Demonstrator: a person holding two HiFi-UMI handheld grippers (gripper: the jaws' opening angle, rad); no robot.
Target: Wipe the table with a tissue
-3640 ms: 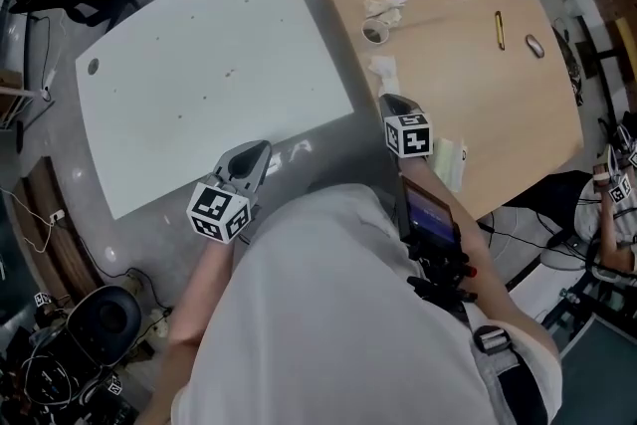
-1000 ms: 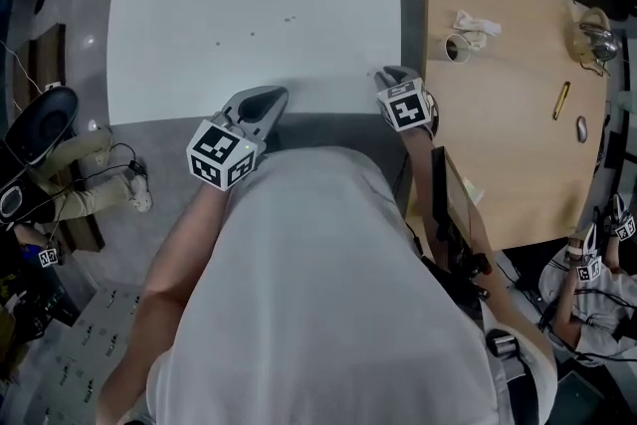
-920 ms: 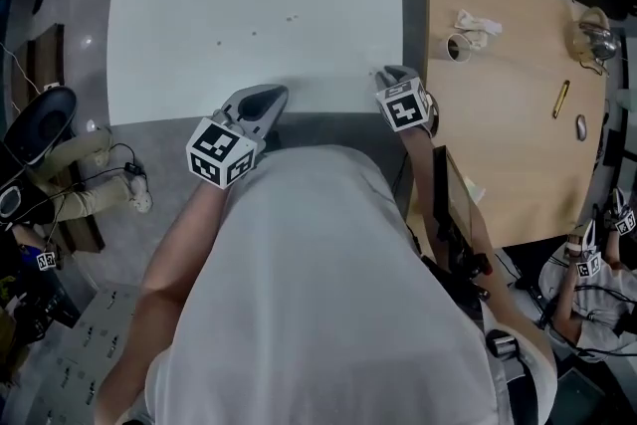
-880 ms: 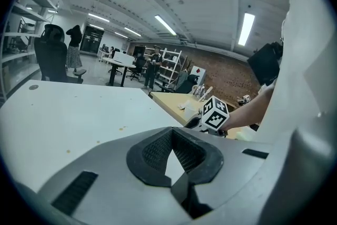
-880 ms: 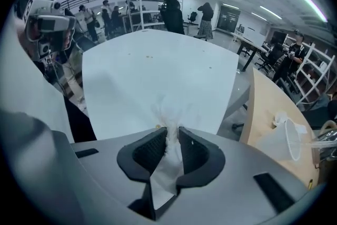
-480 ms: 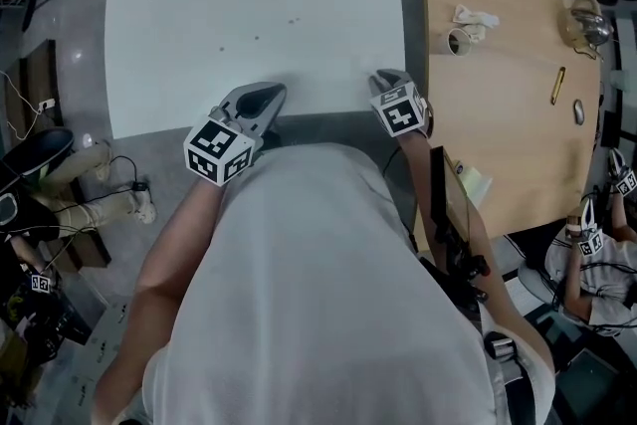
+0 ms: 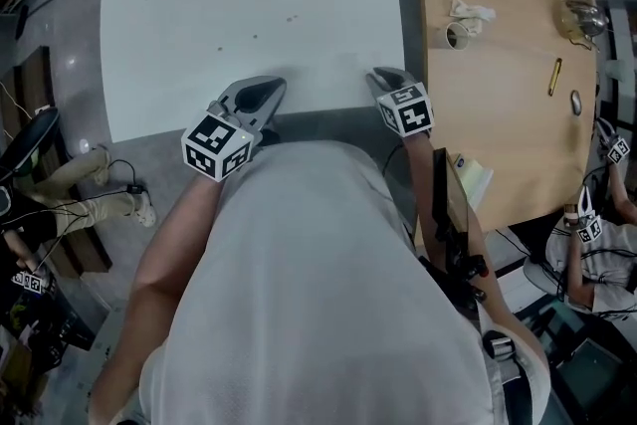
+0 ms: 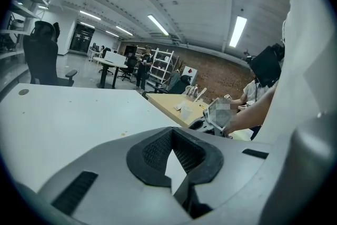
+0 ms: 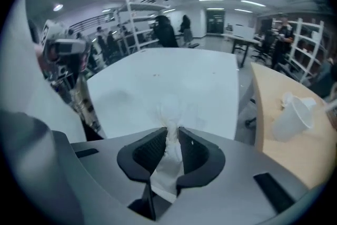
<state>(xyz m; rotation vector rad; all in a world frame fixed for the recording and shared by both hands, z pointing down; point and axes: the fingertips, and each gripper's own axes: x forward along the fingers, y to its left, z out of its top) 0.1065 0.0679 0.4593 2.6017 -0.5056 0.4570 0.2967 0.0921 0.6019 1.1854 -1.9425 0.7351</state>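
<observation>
Head view: a big white table [image 7: 249,5] fills the top of the picture. It has a few tiny dark spots on it. Next to its right edge stands a wooden table [image 7: 508,114], with a thin gap between the two.

The person in a white shirt [image 7: 318,294] stands at the near edge of the white table and holds a gripper in each hand.

The left gripper [image 7: 267,91] is at the near edge of the white table, around the middle. In the left gripper view its jaws are closed, tips together, with nothing in them.

The right gripper [image 7: 379,76] is at the near right corner of the white table. In the right gripper view its jaws are squeezed on a white tissue [image 9: 169,158]. The tissue sticks out in front of the tips, over the white table. I cannot tell if it touches the top.

On the wooden table, close to the far left edge, sits a paper cup [image 7: 458,37] on its side. A crumpled tissue [image 7: 472,12] lies just beside it. Near the far right edge lies a yellow pen [image 7: 554,77].
</observation>
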